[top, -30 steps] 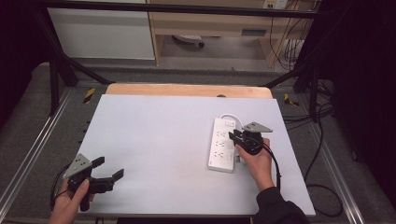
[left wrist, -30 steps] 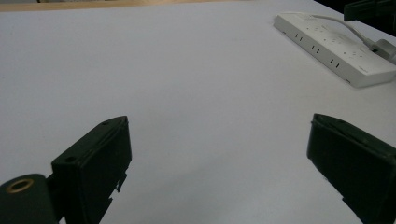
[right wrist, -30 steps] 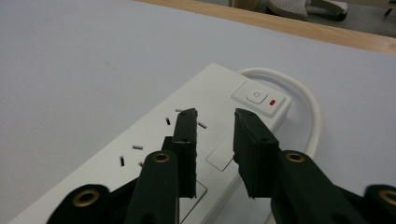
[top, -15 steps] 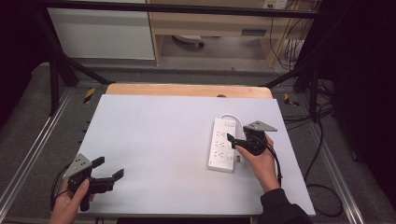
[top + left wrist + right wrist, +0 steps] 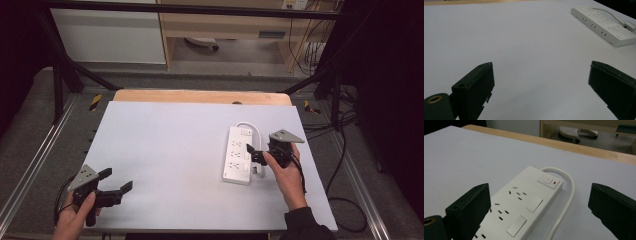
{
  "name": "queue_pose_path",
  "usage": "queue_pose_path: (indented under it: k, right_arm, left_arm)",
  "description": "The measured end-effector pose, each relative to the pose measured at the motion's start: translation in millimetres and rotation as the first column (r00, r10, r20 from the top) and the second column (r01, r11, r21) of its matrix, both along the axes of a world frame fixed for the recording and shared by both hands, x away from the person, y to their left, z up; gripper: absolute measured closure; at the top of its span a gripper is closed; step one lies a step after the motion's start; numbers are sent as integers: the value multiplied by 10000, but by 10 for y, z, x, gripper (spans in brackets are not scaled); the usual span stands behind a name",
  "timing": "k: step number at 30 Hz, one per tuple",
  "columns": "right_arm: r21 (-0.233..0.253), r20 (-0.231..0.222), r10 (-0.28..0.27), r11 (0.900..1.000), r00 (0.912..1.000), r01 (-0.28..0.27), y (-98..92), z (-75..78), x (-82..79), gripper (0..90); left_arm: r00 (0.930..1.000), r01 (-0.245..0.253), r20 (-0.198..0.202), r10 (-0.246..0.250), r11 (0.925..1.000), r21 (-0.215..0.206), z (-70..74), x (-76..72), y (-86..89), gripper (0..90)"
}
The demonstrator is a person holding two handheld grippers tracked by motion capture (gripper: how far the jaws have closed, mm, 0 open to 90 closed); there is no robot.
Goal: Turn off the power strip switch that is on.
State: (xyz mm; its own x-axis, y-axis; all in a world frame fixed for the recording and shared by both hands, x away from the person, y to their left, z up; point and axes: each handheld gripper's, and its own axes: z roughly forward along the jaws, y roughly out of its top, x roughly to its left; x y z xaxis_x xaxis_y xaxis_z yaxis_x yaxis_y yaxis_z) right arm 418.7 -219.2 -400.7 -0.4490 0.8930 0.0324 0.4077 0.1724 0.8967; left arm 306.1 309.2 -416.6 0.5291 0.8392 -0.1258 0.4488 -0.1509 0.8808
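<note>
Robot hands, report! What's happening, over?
Right gripper open over power strip. Left gripper open, near corner. White cable beside strip.

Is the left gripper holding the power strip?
No, the left gripper is open over bare table, far from the power strip.

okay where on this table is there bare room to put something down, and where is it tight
The white table lies bare from the left gripper at the near left corner across to the power strip, and along the far wooden edge. It is crowded at the right, where the right gripper hovers over the strip and its cable.
</note>
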Motion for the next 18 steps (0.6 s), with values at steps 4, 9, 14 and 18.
queue_pose_path:
  k: [4,9,14,18]
  right_arm:
    - [12,225,98,10000,9997,-99,-46,56,-70,51]
    - [154,533,-63,9999,9986,55,-147,136,-170,59]
    - [189,783,-171,9997,9968,157,-246,178,-247,67]
    - [347,874,-301,9990,9957,272,-326,199,-320,70]
  left_arm:
    - [10000,-4,7,4,10000,-5,0,0,-1,64]
    - [10000,1,27,-1,10000,-14,1,0,1,64]
    - [10000,6,59,-5,10000,-28,5,-3,-3,64]
    - [10000,24,68,-24,10000,-50,9,-3,0,64]
